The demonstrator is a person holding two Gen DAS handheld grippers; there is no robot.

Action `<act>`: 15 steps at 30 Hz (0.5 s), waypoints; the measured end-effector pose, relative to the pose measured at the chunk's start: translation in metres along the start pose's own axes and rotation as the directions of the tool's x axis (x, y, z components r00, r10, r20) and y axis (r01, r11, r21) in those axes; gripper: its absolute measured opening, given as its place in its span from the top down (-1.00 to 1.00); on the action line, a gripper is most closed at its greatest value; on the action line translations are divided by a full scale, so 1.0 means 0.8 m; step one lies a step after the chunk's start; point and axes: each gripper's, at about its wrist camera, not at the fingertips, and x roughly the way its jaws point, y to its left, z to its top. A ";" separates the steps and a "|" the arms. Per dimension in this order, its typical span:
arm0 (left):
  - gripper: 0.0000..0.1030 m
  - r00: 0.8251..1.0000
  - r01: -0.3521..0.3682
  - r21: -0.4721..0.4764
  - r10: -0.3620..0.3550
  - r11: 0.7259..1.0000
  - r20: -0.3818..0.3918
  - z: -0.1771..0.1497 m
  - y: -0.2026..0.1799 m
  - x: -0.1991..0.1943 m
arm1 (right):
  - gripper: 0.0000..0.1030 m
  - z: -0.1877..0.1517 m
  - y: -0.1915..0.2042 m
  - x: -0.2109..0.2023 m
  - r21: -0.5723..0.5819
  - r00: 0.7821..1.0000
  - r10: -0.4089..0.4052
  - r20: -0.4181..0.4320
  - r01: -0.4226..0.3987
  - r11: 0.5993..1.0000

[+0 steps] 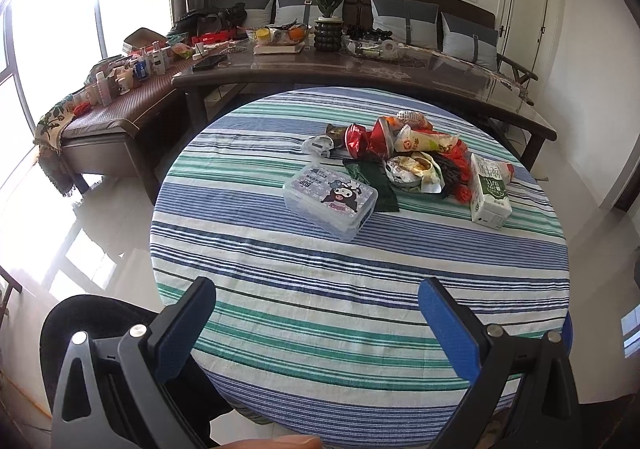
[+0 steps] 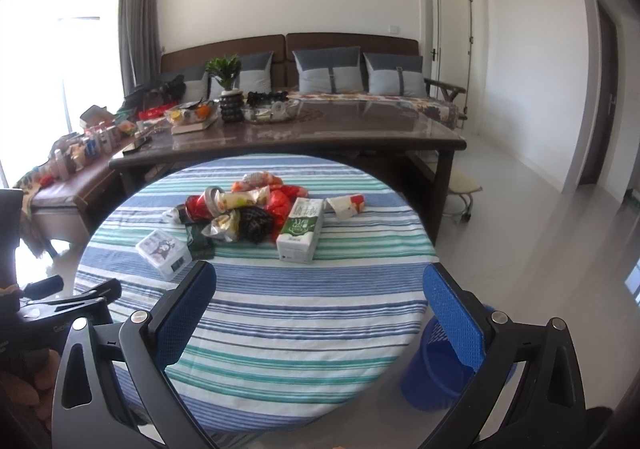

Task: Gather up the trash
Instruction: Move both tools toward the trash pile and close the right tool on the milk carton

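Trash (image 1: 404,159) lies heaped well beyond both wide-spread, empty claws (image 1: 316,313).

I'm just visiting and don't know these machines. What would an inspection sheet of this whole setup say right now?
Surface: round table under a striped cloth.
Job's things: wrapper pile, milk carton lying beside it, blue bin on the floor at the table's right.
Clutter: cartoon-printed plastic box near the pile.
Claws: left claw open, empty; right claw open, empty.
Cables: nothing seen.
Surroundings: long dark table with a potted plant, sofa behind.
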 end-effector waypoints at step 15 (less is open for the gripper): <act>-1.00 0.982 -0.040 0.007 0.040 0.999 -0.186 -0.006 -0.026 0.131 | -0.99 -0.040 -0.005 0.115 -0.029 0.984 0.101 -0.149 -0.106 0.994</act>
